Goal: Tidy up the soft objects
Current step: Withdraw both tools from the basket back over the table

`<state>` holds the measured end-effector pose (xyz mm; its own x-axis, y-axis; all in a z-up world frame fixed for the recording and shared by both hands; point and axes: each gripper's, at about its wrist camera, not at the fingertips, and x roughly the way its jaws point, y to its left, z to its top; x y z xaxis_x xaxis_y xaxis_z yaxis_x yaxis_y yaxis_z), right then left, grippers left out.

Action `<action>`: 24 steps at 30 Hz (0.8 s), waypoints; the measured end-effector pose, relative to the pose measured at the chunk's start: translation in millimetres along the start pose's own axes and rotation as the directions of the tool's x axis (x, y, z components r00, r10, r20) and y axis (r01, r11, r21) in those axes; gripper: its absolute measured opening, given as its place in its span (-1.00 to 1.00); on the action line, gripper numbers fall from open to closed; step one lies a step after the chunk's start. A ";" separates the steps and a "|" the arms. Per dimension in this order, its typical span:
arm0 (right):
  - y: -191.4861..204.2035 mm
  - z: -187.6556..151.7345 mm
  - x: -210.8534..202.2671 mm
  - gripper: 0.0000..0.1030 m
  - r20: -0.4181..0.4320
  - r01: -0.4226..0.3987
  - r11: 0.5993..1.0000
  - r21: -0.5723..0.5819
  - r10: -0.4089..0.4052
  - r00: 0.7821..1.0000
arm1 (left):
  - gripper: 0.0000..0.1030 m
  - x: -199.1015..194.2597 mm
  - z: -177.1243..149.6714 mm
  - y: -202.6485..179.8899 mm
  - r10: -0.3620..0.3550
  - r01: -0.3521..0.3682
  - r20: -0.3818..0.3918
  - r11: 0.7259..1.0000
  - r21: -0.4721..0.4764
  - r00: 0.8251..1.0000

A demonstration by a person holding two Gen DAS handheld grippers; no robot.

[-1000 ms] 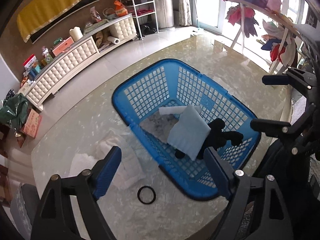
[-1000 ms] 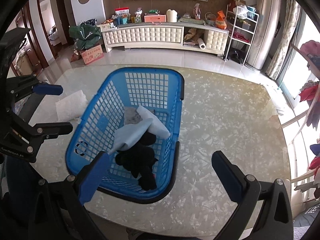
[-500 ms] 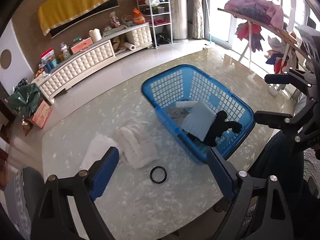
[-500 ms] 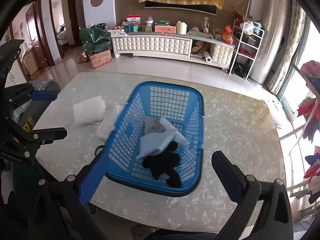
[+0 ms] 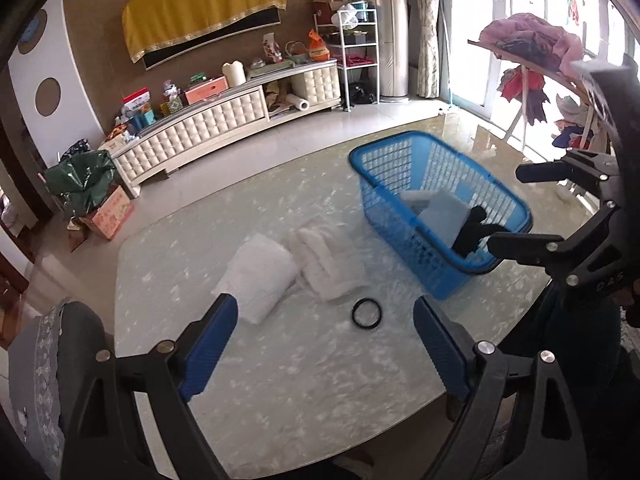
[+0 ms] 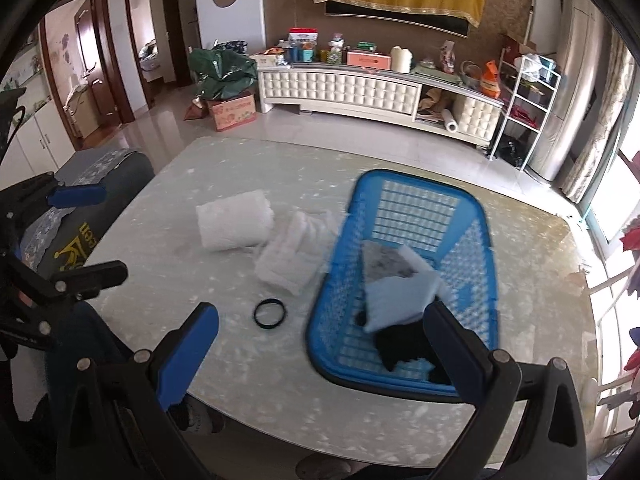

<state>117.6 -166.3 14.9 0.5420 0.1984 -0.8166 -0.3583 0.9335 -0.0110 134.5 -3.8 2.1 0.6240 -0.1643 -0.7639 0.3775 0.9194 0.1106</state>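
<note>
A blue plastic basket [image 5: 400, 168] [image 6: 490, 264] stands on the marble table. In it lie a pale blue cloth [image 5: 446, 216] [image 6: 396, 304], a black soft item [image 5: 472, 232] [image 6: 404, 344] and a grey patterned cloth [image 6: 386, 260]. Left of the basket lie a white rolled towel [image 5: 260, 272] [image 6: 234, 220] and a white folded towel [image 5: 328, 260] [image 6: 292, 256]. A black ring [image 5: 367, 314] [image 6: 270, 314] lies in front of them. My left gripper [image 5: 324, 344] is open and empty above the table's near edge. My right gripper [image 6: 320, 348] is open and empty, its right finger over the basket's near end.
A long white cabinet [image 6: 340, 88] with clutter runs along the far wall. A white shelf rack [image 6: 528, 104] stands at its right. A clothes rack [image 5: 536, 68] with garments stands right of the table. A grey chair [image 6: 104, 176] is at the table's left side.
Both grippers have pulled back and up from over the basket, towards the left. The two white towels and more of the table have come into view. Both stay open.
</note>
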 end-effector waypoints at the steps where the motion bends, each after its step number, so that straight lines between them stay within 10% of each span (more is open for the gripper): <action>1: 5.3 1.3 1.6 0.99 -0.001 -0.002 1.000 -0.006 0.002 1.000 | 0.72 1.5 -4.1 4.2 0.006 -0.006 -0.003 1.000 -0.007 1.000; 24: 89.1 8.9 92.6 0.99 -0.163 -0.011 0.996 -0.087 -0.003 0.987 | 0.72 65.8 -62.2 76.8 -0.029 0.012 -0.101 0.987 -0.163 0.994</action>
<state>142.6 -62.1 -56.6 0.4119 0.1444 -0.8997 -0.4289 0.9019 -0.0516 162.0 78.3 -79.2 0.5403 -0.1537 -0.8273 0.2686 0.9632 -0.0036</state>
